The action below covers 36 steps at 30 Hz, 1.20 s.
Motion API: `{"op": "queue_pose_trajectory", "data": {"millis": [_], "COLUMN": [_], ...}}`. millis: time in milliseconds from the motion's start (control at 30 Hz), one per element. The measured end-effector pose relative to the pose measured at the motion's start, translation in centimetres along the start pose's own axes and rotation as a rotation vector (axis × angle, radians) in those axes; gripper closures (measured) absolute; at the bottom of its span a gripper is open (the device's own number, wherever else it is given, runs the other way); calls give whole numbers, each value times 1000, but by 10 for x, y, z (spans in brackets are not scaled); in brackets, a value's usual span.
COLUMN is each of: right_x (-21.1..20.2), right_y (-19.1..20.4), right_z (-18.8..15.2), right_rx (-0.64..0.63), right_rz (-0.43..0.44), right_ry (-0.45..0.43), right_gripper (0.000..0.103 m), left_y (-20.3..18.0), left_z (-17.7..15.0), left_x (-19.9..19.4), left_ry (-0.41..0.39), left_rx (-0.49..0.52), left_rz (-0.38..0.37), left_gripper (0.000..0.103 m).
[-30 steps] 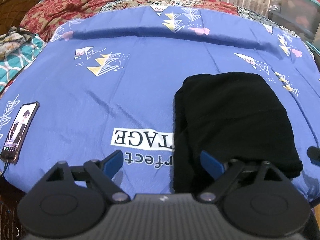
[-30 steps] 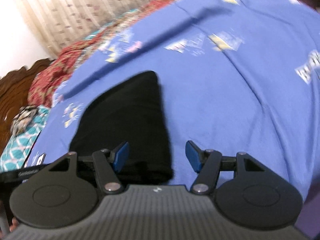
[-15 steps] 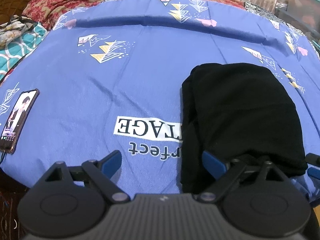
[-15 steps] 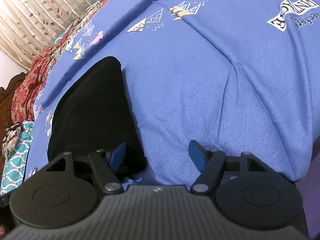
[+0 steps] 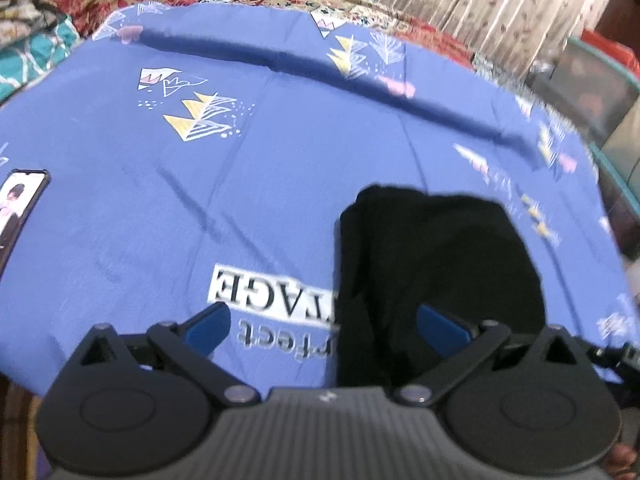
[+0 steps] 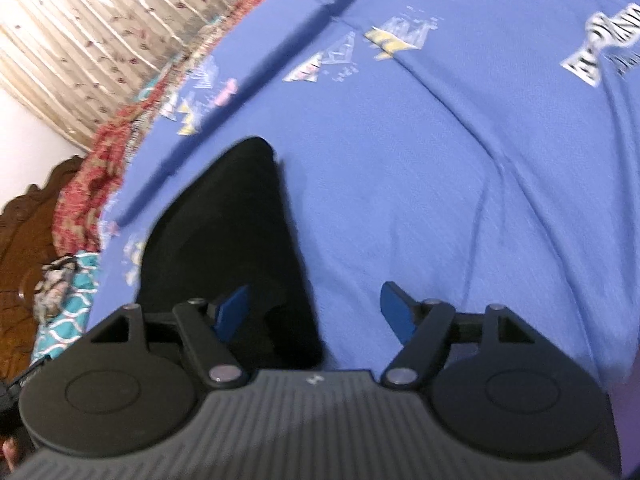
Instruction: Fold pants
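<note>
Blue bedsheet, folded black pants lengthwise away from camera, both hand-held grippers opening, unclamped.

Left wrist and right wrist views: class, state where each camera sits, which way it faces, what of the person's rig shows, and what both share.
Left wrist: on the left gripper, facing down over the bed; pants right, phone left; jaws opening, gripping nothing.
Right wrist: on the right gripper, tilted down; pants left; jaws opening, gripping nothing.
Shared: pants, bed, curtain.
</note>
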State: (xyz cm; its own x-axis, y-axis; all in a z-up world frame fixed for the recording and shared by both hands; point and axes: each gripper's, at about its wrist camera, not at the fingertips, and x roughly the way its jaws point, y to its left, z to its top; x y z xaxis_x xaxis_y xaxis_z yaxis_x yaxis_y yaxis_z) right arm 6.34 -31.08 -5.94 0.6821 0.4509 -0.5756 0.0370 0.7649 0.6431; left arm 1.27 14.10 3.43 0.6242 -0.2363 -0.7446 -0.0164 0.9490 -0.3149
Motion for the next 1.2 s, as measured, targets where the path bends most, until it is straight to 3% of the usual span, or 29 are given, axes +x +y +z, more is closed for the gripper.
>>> {"op": "queue_pose_trajectory", "data": {"millis": [167,267,500,567,600,633,700,733,800,1000,1100,1200], "right_x": [17,36,69,80,87,91,90,86,76,77,103,148], "right_y": [6,6,14,22,28,34,45,49,60,102,113,115], "right_z": [14,19,28,29,27,24,23,25,35,104,150,176], "right_rx": [-55,-75,-55,-73,-82,-103,-160,-174,-203,-262,-282,-315], "right_rz": [96,116,213,251,275,276,250,248,263,330,320,240], "right_ry": [27,45,110,168,208,230,207,186,135,-100,-199,-231], "right_gripper": [22,21,17,19,26,28,45,50,59,60,60,60], "left_y": [9,4,-12,-26,-33,-36,-40,-43,-55,-113,-128,-132], "left_z": [22,28,-1,-11,-13,-12,-2,8,30,120,161,184], "left_x": [23,46,105,102,100,97,88,82,72,67,107,173], "left_ry": [64,105,303,249,235,228,223,206,147,-121,-169,-137], "left_rx": [-66,-77,-127,-56,-18,-8,-19,-11,31,261,282,269], "left_rz": [-115,-144,-305,-274,-275,-267,-273,-279,-290,-244,-209,-125], "left_gripper": [0,0,0,2,17,25,53,56,57,54,50,48]}}
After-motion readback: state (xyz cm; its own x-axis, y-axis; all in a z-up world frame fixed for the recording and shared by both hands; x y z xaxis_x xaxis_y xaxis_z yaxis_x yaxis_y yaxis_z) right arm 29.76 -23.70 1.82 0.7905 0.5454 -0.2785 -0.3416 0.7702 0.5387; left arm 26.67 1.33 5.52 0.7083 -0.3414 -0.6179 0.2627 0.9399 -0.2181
